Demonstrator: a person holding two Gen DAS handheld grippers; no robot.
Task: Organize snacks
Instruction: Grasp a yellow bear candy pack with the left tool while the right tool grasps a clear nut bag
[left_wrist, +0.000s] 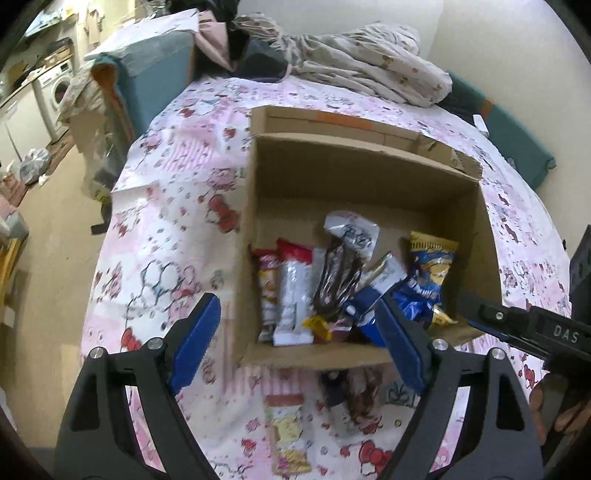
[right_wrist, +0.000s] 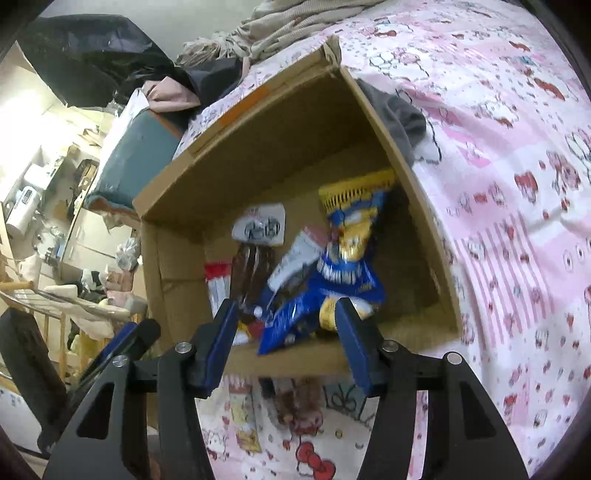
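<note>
An open cardboard box (left_wrist: 369, 173) (right_wrist: 258, 122) stands on a pink patterned bedsheet. Inside lie several snack packs: a blue and yellow bag (left_wrist: 430, 273) (right_wrist: 347, 251), a brown pack (left_wrist: 336, 280) (right_wrist: 253, 269), a white and red pack (left_wrist: 295, 291) (right_wrist: 218, 284). Two more packs lie on the sheet in front of the box: a yellow one (left_wrist: 290, 432) (right_wrist: 243, 421) and a brown one (left_wrist: 354, 398) (right_wrist: 299, 402). My left gripper (left_wrist: 295, 339) is open and empty above the box's near edge. My right gripper (right_wrist: 284, 339) is open and empty over the near wall; it also shows in the left wrist view (left_wrist: 524, 325).
Crumpled beige bedding (left_wrist: 354, 62) and dark clothes (left_wrist: 258, 55) lie behind the box. A grey cloth (right_wrist: 402, 114) lies against the box's right wall. The bed's left edge drops to the floor (left_wrist: 48, 229), with a teal box (left_wrist: 155, 74) and a washing machine (left_wrist: 55, 92) beyond.
</note>
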